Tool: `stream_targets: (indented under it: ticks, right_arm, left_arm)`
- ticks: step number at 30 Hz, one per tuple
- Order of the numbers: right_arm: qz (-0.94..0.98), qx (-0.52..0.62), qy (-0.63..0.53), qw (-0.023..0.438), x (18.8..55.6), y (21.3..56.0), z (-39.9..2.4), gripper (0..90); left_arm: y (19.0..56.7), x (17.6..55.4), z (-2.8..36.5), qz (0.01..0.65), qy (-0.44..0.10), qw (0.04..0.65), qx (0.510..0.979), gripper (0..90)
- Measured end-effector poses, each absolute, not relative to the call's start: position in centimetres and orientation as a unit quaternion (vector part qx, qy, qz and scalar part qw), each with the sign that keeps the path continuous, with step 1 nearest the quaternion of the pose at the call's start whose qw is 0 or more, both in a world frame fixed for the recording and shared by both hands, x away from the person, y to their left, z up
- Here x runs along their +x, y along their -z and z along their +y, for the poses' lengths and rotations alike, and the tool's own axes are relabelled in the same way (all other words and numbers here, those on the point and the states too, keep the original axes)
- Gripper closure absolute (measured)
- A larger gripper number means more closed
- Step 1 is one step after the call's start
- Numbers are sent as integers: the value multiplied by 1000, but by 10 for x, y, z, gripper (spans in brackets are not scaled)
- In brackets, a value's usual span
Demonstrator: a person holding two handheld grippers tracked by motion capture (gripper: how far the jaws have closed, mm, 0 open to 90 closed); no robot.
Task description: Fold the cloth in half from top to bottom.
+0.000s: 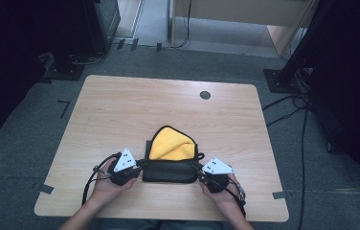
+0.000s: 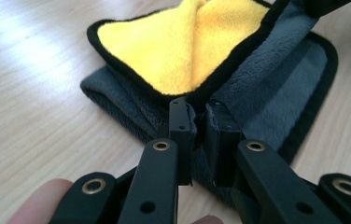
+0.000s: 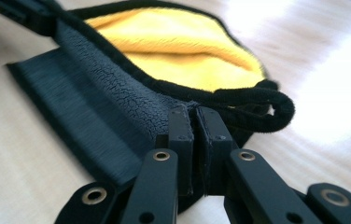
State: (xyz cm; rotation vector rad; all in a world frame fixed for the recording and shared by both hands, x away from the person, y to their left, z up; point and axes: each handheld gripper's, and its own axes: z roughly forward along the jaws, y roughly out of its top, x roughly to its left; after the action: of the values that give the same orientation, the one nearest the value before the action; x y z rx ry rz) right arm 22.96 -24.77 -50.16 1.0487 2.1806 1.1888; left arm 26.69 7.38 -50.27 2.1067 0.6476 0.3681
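On a pale wood table [image 1: 120,110], the left gripper [image 1: 140,164] and right gripper [image 1: 198,166] each stay out of the prose count, clamped on opposite ends of a folded grey-and-yellow cloth [image 1: 171,153]. Its long axis runs straight between them.

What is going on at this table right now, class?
A person is folding a cloth, grey on one side and yellow on the other, on a wooden table. The left gripper pinches the cloth's left end and the right gripper pinches its right end, fingers shut on the black-trimmed edge. The cloth lies partly folded near the person's side of the table, with a yellow flap standing up above the grey part.
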Motion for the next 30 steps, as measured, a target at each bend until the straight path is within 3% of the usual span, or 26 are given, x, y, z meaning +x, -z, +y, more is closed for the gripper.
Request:
stream_targets:
  ticks: [4,5,7,8,11,16,24,30]
  right_arm:
    - [808,369,-414,198,222,508,-246,803]
    - [813,369,-413,177,218,511,-250,670]
    - [804,381,-429,157,216,507,-257,550]
    - [796,385,-442,149,216,504,-262,536]
    - [774,395,-468,163,220,486,-274,524]
    - [759,406,-473,185,252,466,-270,528]
    - [771,424,-438,184,346,475,-218,553]
    - [782,444,-401,175,395,497,-190,574]
  left_arm:
    - [510,263,76,254,-140,424,858,764]
    - [510,261,79,254,-130,427,858,720]
    - [508,261,84,257,-112,441,853,642]
    - [505,262,86,260,-100,452,848,587]
    - [499,265,90,271,-80,481,830,491]
    - [495,276,85,330,-72,491,803,415]
    - [506,273,72,340,-106,430,829,414]
    - [510,270,75,347,-110,425,829,414]
